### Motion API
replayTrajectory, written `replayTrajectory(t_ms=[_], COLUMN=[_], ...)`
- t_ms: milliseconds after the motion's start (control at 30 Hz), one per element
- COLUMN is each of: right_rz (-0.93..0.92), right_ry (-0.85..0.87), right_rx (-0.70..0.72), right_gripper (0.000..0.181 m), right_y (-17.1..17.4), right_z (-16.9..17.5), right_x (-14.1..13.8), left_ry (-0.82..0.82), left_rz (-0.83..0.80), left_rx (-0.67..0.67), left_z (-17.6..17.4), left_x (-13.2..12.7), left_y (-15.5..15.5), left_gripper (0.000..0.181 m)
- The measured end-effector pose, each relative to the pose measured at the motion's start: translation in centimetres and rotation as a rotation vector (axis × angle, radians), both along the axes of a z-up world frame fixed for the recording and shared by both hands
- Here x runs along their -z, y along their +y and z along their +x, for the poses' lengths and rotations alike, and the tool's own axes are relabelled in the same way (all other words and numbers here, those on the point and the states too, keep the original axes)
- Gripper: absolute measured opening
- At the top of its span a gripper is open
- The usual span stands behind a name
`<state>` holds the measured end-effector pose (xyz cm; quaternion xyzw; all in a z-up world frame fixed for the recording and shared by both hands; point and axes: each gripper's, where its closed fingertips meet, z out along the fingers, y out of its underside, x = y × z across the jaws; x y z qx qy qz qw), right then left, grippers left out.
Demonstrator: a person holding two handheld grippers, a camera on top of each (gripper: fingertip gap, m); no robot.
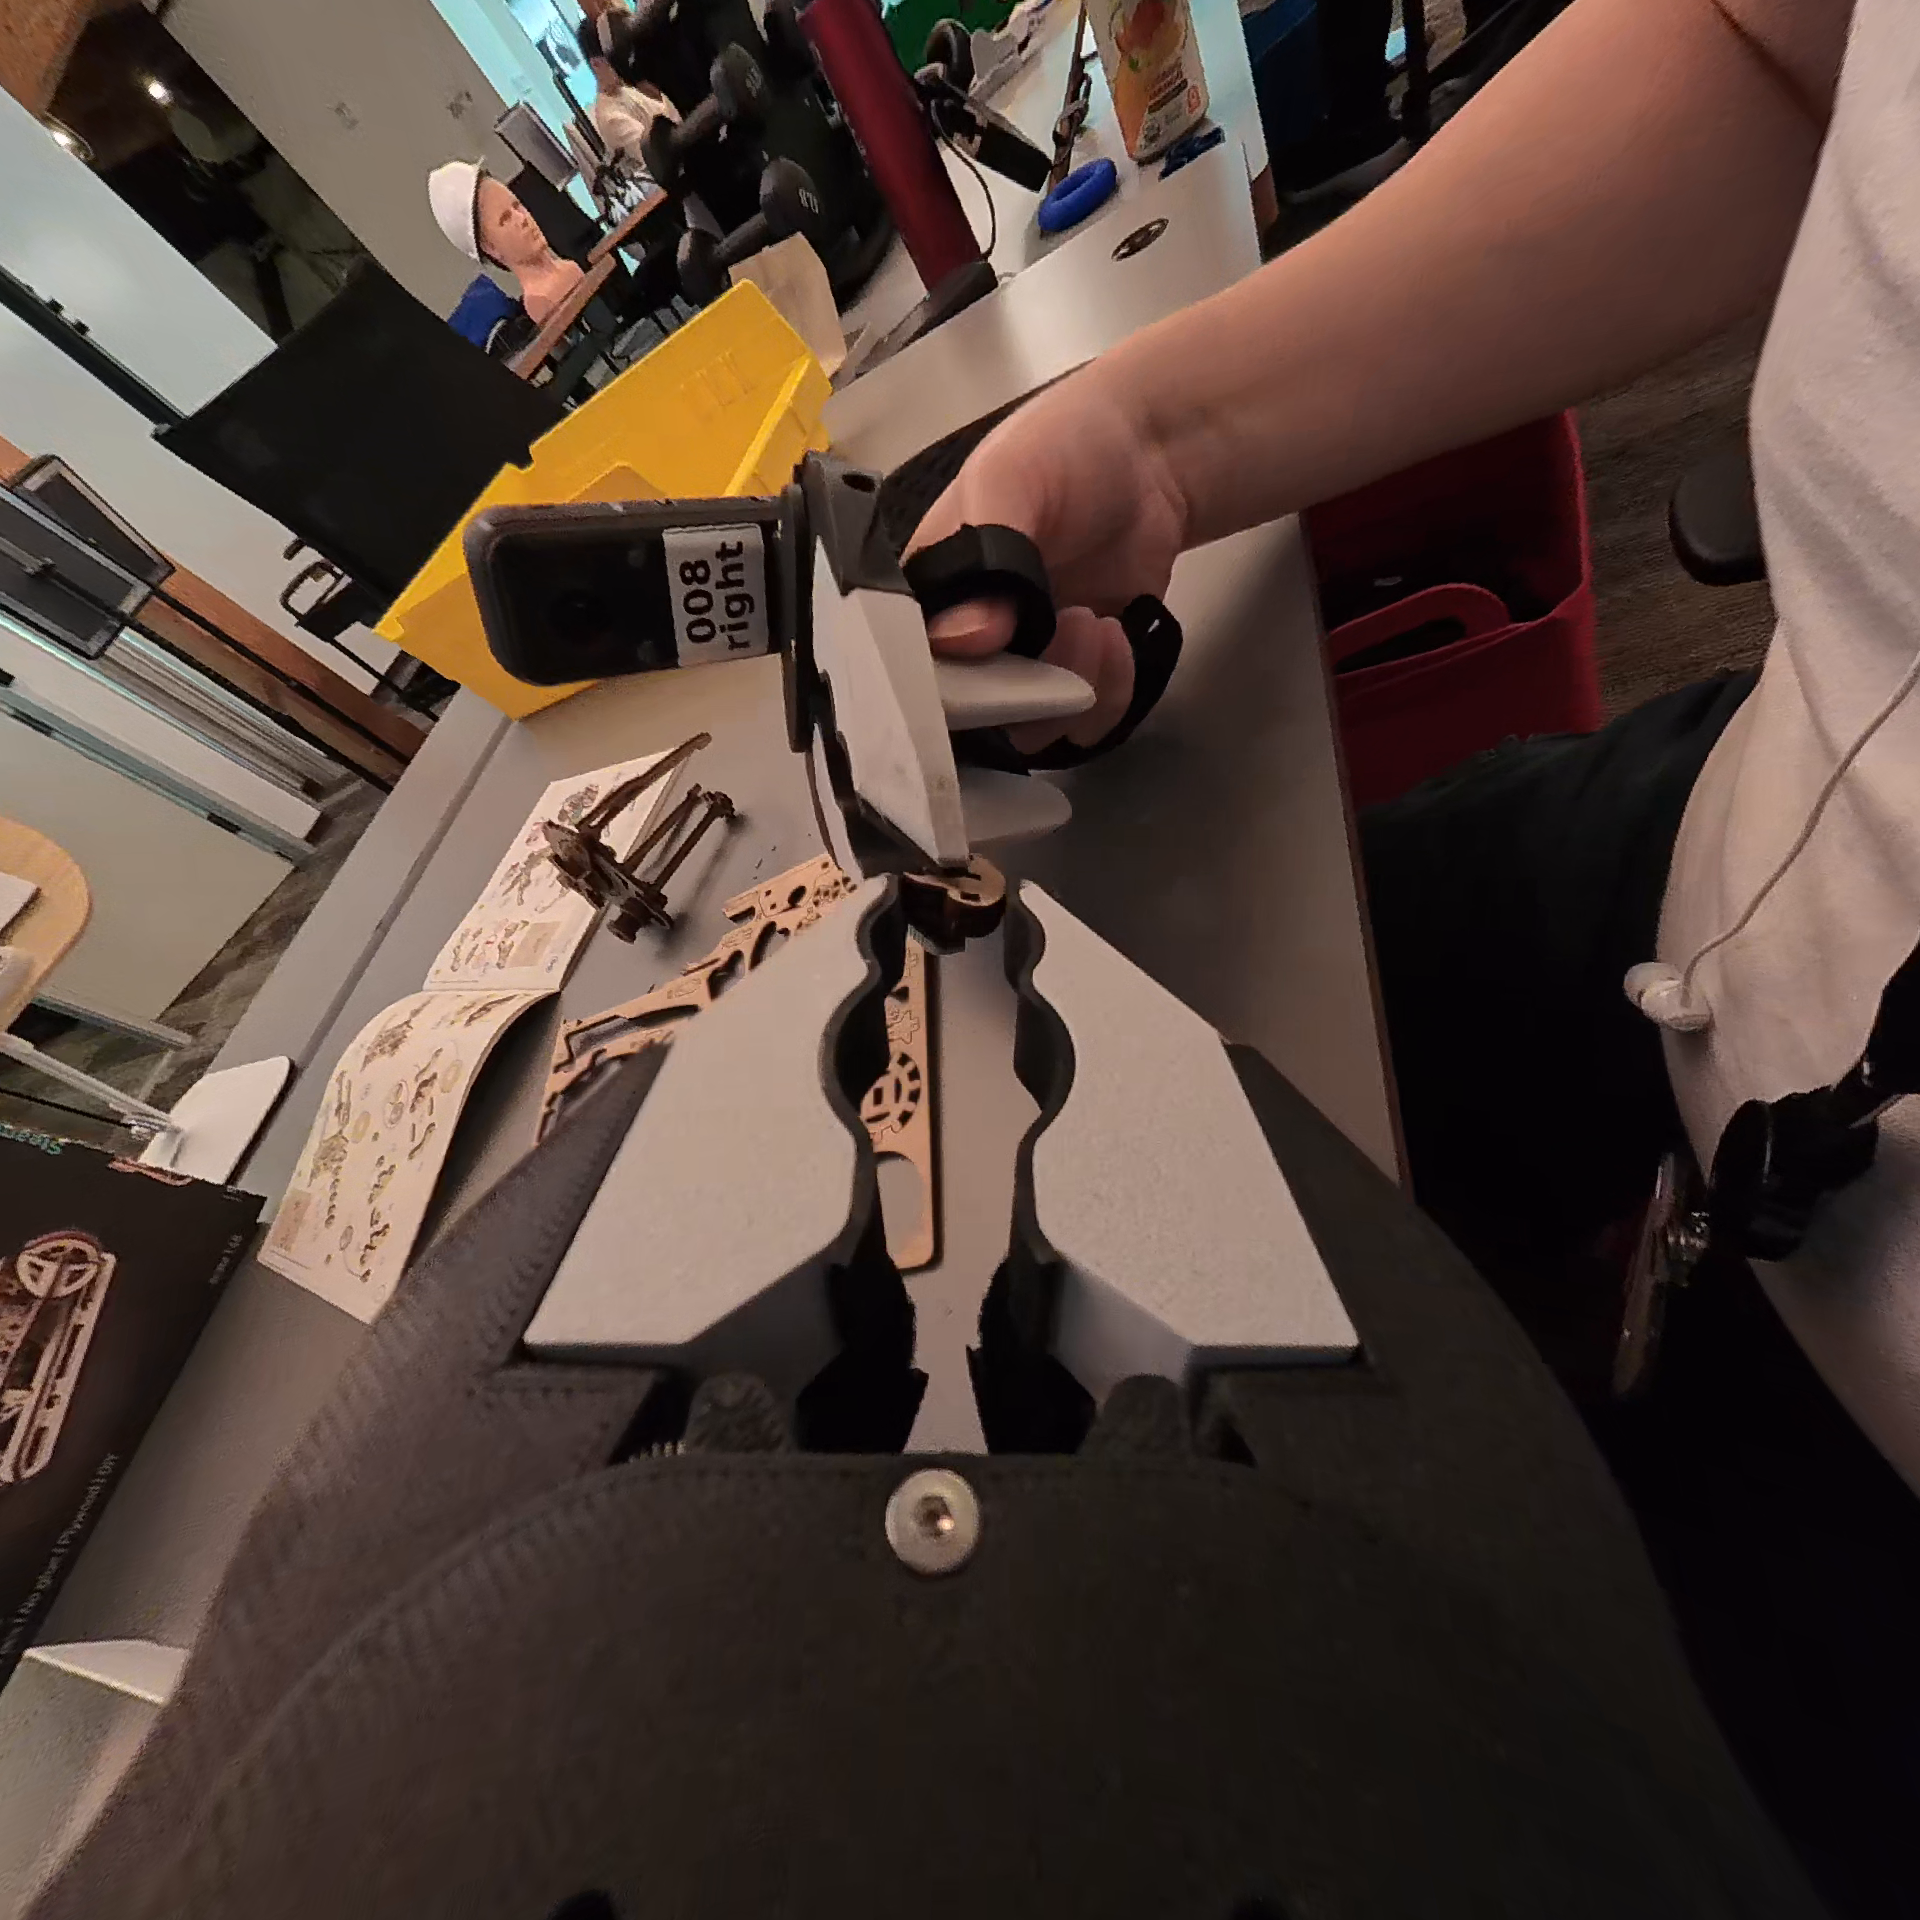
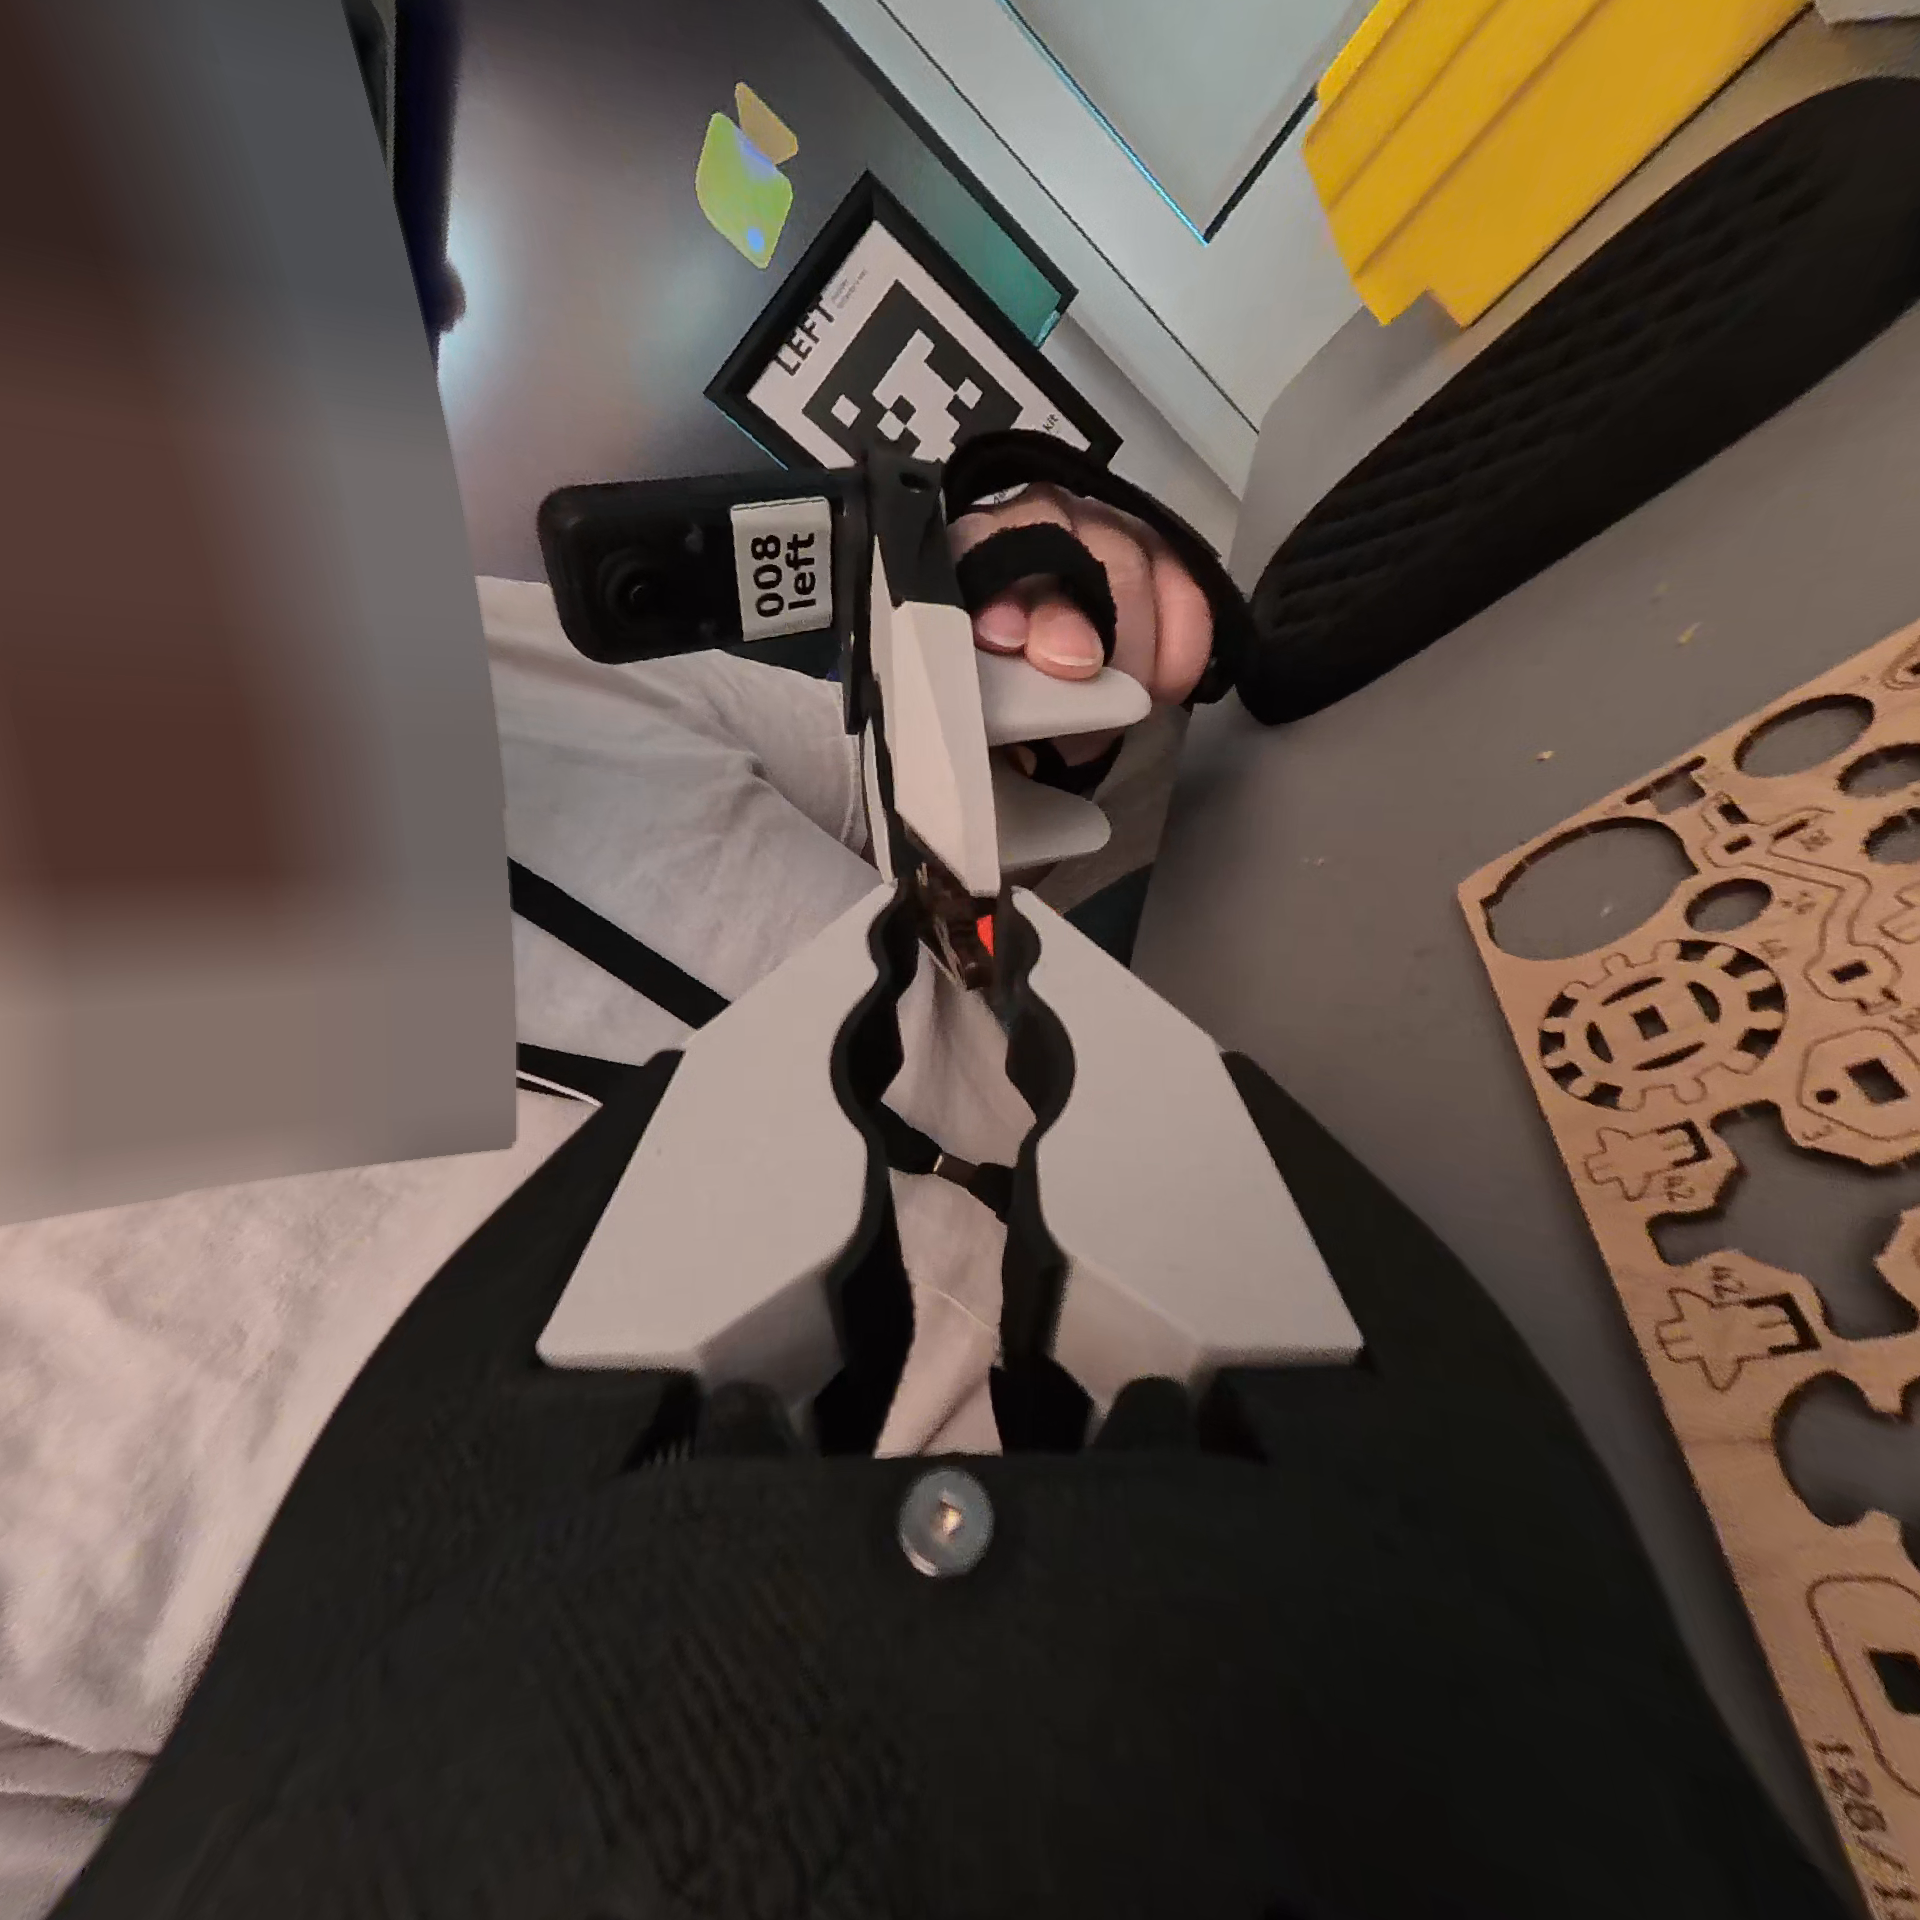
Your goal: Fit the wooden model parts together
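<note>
Grippers met tip to tip above the grey table (image 1: 1143, 935), both closed on one small wooden part (image 1: 951, 902). In the left wrist view we saw the left gripper (image 1: 951, 914) pinching this dark, round, gear-like piece at its very tips, while the right gripper (image 1: 940, 857) came down on it from above, its jaws together on the same piece. The right wrist view showed the piece only as a dark sliver (image 2: 951, 940) between the tips, so we could not tell which seam was being pressed. We judged slippage the main risk: each hold was at the fingertips, and any twist between the two hands could pop the piece free or split thin plywood. A dropped piece could land on the cut-out sheet (image 1: 821, 1029) below, near the half-built model (image 1: 623, 842) on the instruction booklet (image 1: 520, 894).
</note>
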<state>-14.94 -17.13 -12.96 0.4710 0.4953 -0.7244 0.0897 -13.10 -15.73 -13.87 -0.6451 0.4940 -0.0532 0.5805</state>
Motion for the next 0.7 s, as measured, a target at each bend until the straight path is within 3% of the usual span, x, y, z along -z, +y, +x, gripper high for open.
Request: replayTrajectory(t_ms=[233,700], right_rz=[-0.025,-0.123], right_ry=[-0.014,0.052], right_rx=[0.013,-0.055], right_gripper=[0.012,0.019], right_y=[0.0,-0.3], right_z=[0.0,0.8], right_x=[0.2,-1.5], left_ry=[0.009,-0.139], left_rz=[-0.010,0.013], left_rx=[0.009,0.053], left_z=[0.0,0.6], left_x=[0.2,-1.7], left_y=[0.0,-0.5], left_gripper=[0.017,0.018])
